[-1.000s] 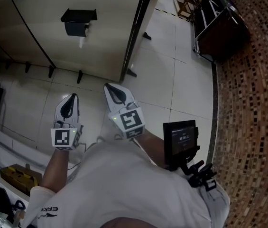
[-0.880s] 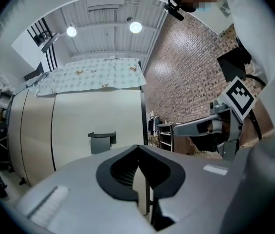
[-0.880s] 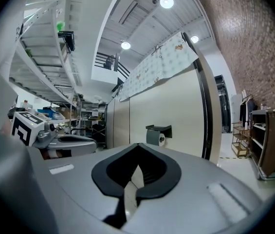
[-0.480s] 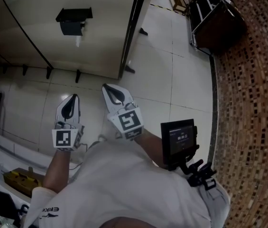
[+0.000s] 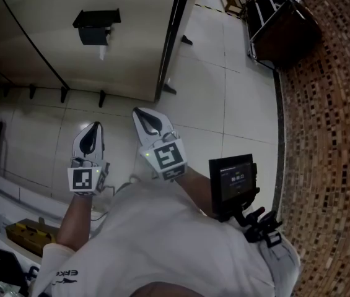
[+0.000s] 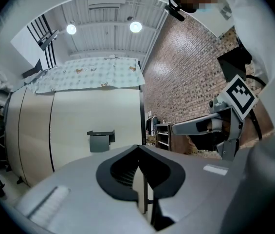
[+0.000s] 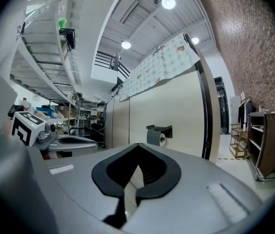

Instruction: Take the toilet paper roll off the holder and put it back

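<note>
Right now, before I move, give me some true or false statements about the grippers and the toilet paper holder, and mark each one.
1. The toilet paper roll sits in the black holder on the beige partition wall. True.
2. The left gripper is gripping the roll. False: its jaws are shut on nothing, and the roll is in the holder.
3. The right gripper has its jaws wide open. False: they are shut and empty.
4. Both grippers are well short of the holder, touching nothing. True.
5. The floor is covered in dark carpet. False: it is pale tile.
</note>
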Demonstrator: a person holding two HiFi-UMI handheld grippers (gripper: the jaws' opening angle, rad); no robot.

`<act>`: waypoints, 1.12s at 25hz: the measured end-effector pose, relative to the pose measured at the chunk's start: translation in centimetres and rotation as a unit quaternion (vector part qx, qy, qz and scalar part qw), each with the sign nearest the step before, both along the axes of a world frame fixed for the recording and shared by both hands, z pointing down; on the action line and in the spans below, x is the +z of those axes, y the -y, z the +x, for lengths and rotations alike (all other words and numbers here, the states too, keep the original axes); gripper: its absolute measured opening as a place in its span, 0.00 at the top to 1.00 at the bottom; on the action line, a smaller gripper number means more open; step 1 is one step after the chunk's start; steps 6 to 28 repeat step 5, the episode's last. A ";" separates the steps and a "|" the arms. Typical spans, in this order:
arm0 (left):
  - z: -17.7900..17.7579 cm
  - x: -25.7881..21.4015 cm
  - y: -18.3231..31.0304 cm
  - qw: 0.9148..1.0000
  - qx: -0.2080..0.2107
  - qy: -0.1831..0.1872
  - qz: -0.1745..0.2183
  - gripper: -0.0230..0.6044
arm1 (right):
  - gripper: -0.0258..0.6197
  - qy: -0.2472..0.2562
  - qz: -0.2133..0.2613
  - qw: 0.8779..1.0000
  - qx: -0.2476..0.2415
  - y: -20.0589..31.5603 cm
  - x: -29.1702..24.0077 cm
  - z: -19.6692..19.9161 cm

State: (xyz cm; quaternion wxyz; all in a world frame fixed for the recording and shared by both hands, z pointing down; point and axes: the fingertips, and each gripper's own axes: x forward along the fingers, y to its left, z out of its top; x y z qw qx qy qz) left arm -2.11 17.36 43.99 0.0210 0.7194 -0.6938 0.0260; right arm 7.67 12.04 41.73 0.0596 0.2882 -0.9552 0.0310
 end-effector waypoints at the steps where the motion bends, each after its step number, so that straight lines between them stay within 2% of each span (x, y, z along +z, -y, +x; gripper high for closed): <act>1: 0.0 0.0 -0.1 1.000 -0.001 0.000 -0.001 0.96 | 0.94 0.000 0.000 1.000 0.000 -0.1 -0.1 0.0; 5: 0.2 -0.2 -0.3 1.000 0.006 0.006 0.010 0.96 | 0.94 -0.003 0.011 1.000 0.005 -0.1 -0.1 0.2; 28: 0.2 -0.2 -0.3 1.000 0.006 0.006 0.010 0.96 | 0.94 -0.003 0.011 1.000 0.005 -0.1 -0.1 0.2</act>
